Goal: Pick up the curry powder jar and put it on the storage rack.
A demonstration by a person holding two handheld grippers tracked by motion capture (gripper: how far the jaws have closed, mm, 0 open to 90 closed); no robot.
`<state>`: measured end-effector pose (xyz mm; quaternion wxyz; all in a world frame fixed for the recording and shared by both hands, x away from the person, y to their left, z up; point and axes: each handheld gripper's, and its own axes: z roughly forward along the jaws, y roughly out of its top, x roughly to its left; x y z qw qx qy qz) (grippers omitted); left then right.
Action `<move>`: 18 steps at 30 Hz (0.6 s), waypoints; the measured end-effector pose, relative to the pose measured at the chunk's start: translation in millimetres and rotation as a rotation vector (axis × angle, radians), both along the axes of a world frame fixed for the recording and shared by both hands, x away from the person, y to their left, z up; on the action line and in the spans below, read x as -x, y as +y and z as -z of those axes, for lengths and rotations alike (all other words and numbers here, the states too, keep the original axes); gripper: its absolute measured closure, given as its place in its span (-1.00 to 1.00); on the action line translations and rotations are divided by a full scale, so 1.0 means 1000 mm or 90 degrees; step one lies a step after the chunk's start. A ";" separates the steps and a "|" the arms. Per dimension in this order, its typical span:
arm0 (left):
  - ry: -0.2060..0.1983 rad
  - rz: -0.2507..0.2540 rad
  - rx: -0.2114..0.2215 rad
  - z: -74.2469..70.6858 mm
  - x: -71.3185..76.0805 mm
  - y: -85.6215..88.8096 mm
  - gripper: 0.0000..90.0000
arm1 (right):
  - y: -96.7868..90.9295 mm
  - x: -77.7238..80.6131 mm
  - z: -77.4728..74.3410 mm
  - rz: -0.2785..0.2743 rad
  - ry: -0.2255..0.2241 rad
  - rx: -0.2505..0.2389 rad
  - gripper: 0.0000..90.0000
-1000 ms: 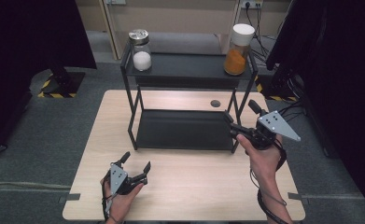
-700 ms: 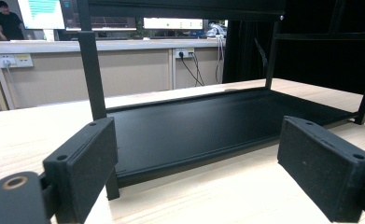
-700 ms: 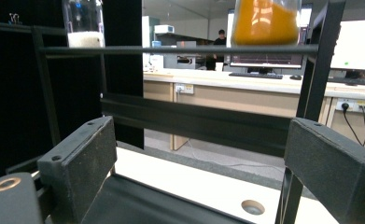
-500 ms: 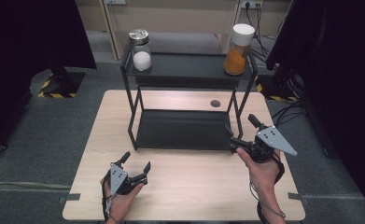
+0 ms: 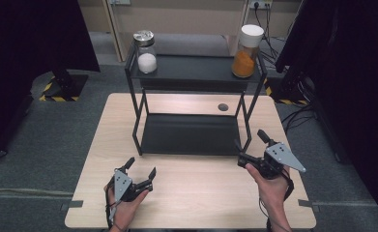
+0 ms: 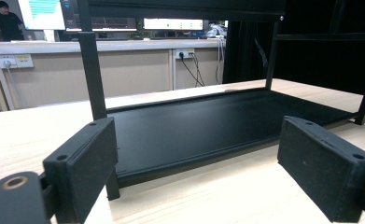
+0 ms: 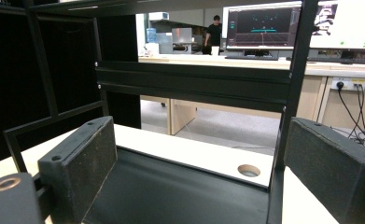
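A black two-tier rack stands on the wooden table. On its top shelf, a glass jar of white powder sits at the left and a white-lidded jar of orange powder at the right. The lower shelf is bare. My left gripper rests open near the table's front left, its pads aimed at the lower shelf. My right gripper is open just in front of the rack's right front leg, holding nothing.
A round cable hole lies in the table behind the rack and appears again in the right gripper view. Dark curtains flank both sides. A striped stand base sits on the floor at the left.
My right gripper has drawn back toward the table's near edge, away from the rack's right leg. The left gripper has stayed put.
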<state>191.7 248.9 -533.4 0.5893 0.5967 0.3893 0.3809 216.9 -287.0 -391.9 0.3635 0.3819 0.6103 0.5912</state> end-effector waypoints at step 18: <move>0.001 0.000 0.001 0.000 0.000 0.000 -0.75 | -0.007 0.009 0.024 0.007 0.023 0.002 -0.79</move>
